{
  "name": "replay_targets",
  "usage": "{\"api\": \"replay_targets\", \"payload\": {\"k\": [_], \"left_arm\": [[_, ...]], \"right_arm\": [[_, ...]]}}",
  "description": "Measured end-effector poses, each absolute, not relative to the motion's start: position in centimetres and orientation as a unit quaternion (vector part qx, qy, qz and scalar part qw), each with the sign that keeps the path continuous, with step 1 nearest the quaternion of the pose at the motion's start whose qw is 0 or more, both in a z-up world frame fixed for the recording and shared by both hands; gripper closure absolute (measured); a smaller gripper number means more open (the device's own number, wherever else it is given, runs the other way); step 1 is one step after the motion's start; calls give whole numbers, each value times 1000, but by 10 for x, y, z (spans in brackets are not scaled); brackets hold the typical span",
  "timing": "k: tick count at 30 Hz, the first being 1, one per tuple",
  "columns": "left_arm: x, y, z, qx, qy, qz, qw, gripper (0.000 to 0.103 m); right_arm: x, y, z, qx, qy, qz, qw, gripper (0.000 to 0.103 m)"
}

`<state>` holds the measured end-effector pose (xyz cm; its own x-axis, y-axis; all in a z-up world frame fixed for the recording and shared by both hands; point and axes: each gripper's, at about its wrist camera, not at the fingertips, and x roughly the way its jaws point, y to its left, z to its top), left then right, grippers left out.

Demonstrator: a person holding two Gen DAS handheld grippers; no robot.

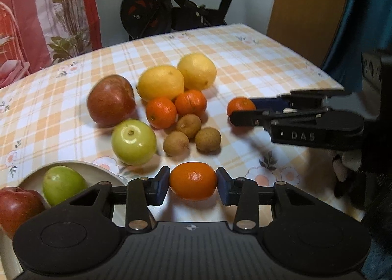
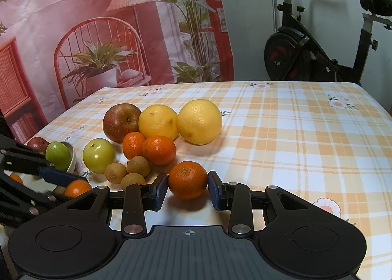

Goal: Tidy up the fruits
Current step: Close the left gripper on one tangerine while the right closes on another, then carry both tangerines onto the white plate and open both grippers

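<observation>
My left gripper (image 1: 193, 185) is shut on a mandarin (image 1: 193, 180), held near the table's front. It also shows in the right wrist view (image 2: 77, 188). My right gripper (image 2: 188, 188) stands around another mandarin (image 2: 188, 179) on the cloth, its pads close beside it with a small gap on the right; that mandarin shows in the left wrist view (image 1: 240, 108). A white bowl (image 1: 98, 169) at the left holds a green apple (image 1: 62, 183) and a red apple (image 1: 17, 206). Loose on the table: a red apple (image 1: 111, 100), a green apple (image 1: 133, 141), two lemons (image 1: 160, 81), two mandarins (image 1: 161, 112), three longans (image 1: 188, 125).
The table has an orange plaid cloth (image 2: 294, 133) with wide bare cloth on the right. An exercise bike (image 2: 306, 54) and a printed backdrop (image 2: 98, 23) stand behind the far edge. A wooden door (image 1: 306, 10) is at the back right.
</observation>
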<state>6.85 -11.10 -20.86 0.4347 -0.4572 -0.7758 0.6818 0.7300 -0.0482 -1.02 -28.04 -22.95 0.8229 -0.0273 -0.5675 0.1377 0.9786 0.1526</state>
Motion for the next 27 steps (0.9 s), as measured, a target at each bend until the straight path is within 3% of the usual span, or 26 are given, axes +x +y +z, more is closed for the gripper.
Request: {"api": "replay_targets", "payload": {"k": [15,27], "left_arm": [[72,-6,-145,60,365,-275,887,60],[80,74,-168,29,397,-210,893,60]], "right_arm": [[6,-233,-200,90,295,24,951,70],[54,-143,-191,36,350,121,928,70]]}}
